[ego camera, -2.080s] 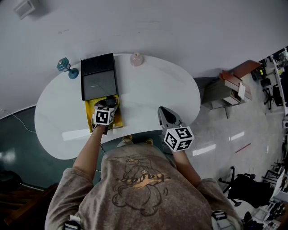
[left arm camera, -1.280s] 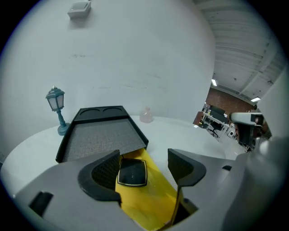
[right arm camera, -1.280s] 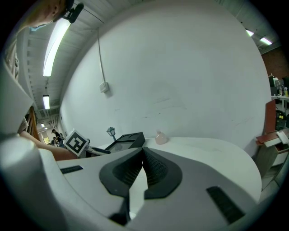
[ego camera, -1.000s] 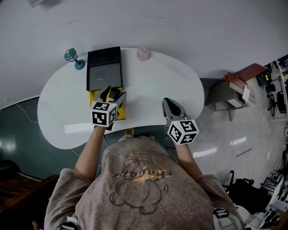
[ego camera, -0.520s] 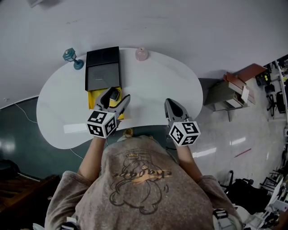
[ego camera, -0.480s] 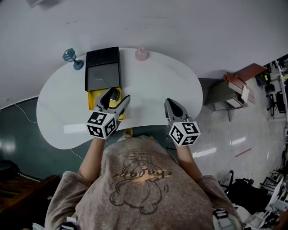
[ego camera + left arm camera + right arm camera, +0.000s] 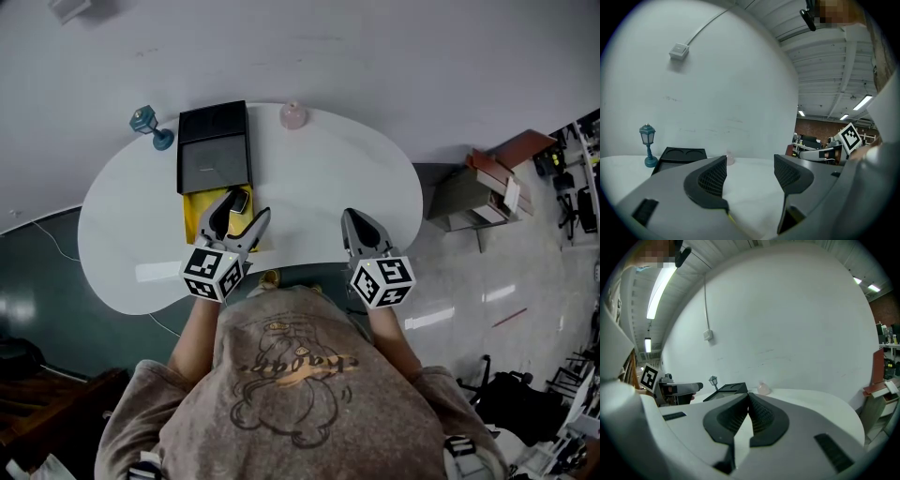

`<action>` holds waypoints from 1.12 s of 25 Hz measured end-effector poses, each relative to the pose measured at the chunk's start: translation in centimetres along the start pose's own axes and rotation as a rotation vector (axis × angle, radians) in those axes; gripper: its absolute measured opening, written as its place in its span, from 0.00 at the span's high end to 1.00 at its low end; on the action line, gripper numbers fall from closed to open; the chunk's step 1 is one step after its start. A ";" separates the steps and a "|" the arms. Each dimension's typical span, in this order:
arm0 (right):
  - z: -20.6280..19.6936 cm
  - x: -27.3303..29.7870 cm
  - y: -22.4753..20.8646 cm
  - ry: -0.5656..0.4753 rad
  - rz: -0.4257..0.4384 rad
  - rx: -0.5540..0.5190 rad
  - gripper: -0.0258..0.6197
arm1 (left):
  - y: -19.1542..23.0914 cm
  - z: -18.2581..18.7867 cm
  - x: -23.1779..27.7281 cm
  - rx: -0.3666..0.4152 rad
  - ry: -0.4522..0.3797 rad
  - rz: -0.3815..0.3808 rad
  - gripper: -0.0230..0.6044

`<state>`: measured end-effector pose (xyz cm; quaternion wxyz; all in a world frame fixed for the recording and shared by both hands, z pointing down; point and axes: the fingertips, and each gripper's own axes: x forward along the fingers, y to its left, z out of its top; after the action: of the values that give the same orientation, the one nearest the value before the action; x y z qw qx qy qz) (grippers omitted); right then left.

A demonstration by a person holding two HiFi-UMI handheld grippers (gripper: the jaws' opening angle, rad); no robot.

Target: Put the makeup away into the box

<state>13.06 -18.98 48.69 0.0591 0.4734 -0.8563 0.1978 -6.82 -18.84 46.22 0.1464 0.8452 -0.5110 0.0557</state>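
Observation:
The box lies open at the table's left in the head view: a yellow tray [image 7: 190, 225] with its black lid [image 7: 214, 150] folded back behind it. A small dark makeup item [image 7: 240, 199] rests in the tray. My left gripper [image 7: 241, 208] hovers over the tray's near end, open, with nothing between its jaws; the left gripper view shows the gripper [image 7: 750, 172] with an empty gap and the black lid [image 7: 677, 154] beyond. My right gripper [image 7: 352, 219] is shut and empty near the table's front edge. In the right gripper view the right gripper [image 7: 749, 409] has its pads pressed together.
A small teal lamp [image 7: 146, 123] stands at the table's back left, beside the lid. A pink rounded object [image 7: 292, 115] sits at the back edge. The white table [image 7: 319, 187] is kidney-shaped. Shelving and clutter [image 7: 487, 183] stand on the floor to the right.
My left gripper has drawn back from over the tray toward the person and risen, jaws still open. The dark item stays in the tray. The right gripper has kept still.

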 end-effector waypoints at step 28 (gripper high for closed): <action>0.0 0.1 -0.4 -0.014 -0.032 -0.081 0.96 | 1.2 -1.1 0.1 0.012 -0.003 0.046 0.93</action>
<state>13.36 -19.22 48.82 0.0752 0.4856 -0.8563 0.1589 -7.76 -19.13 47.53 0.1394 0.8340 -0.5303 0.0609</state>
